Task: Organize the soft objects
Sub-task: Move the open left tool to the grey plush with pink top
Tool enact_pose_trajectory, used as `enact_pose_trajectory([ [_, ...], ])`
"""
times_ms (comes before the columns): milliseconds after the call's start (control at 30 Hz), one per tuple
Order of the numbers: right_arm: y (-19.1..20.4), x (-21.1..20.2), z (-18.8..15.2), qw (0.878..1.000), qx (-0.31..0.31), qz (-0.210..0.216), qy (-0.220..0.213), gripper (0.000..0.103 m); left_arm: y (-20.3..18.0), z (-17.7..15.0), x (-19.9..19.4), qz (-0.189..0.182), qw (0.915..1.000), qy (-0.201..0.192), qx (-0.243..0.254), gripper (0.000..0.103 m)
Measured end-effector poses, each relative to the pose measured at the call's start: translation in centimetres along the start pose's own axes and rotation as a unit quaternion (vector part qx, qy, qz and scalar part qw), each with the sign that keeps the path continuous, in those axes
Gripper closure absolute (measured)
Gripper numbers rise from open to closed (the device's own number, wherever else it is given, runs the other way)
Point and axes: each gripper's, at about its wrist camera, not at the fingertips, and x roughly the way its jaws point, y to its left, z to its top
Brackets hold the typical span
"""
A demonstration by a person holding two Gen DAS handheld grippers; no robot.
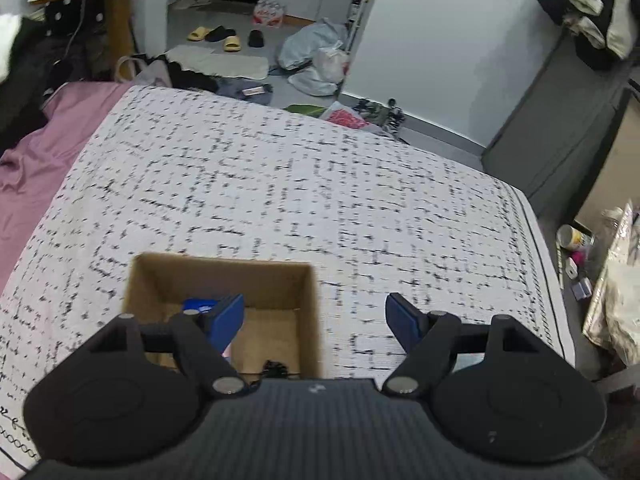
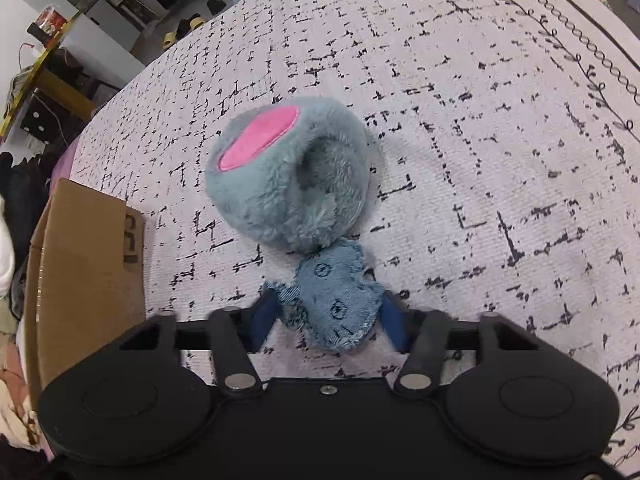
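A fluffy blue-grey plush [image 2: 288, 176] with a pink oval patch lies on the white, black-flecked bedspread [image 2: 480, 160]. A frayed denim piece [image 2: 332, 292] hangs from its near end. My right gripper [image 2: 329, 322] is low over the bed, its blue pads closed against both sides of that denim piece. In the left wrist view, my left gripper [image 1: 316, 312] hangs open and empty above an open cardboard box [image 1: 224, 276]. The box holds a blue item [image 1: 198, 305] and a small black thing [image 1: 275, 369]. The same box [image 2: 80, 264] stands left of the plush.
A mauve sheet [image 1: 44, 148] covers the bed's left side. Beyond the bed's far edge the floor holds slippers [image 1: 224, 38], plastic bags [image 1: 316, 56] and a mat. A dark cabinet [image 1: 560, 120] and a cluttered shelf stand at the right edge.
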Motion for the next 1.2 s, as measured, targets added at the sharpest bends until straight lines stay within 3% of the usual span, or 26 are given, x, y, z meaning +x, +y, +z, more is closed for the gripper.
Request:
enact_pose_trajectory([
  [33, -0.1, 0.0, 0.0, 1.0, 0.0, -0.001, -0.002, 0.069, -0.5, 0.0, 0.1, -0.002, 1.0, 0.0, 0.004, 0.027],
  [267, -1.7, -0.4, -0.1, 0.999, 0.022, 0.028, -0.005, 0.081, -4.3, -0.4, 1.7, -0.005, 0.9995, 0.013, 0.027, 0.027],
  [733, -4.9, -3.9, -0.1, 0.992, 0.099, 0.06, -0.047, 0.082, -10.8, -2.8, 6.0, -0.005, 0.9957, 0.048, 0.079, 0.027],
  [1200, -7.4, -4.2, 1.0, 0.98, 0.17, 0.076, -0.074, 0.082, -14.1, -5.3, 10.5, 0.003, 0.9908, 0.081, 0.108, 0.027],
])
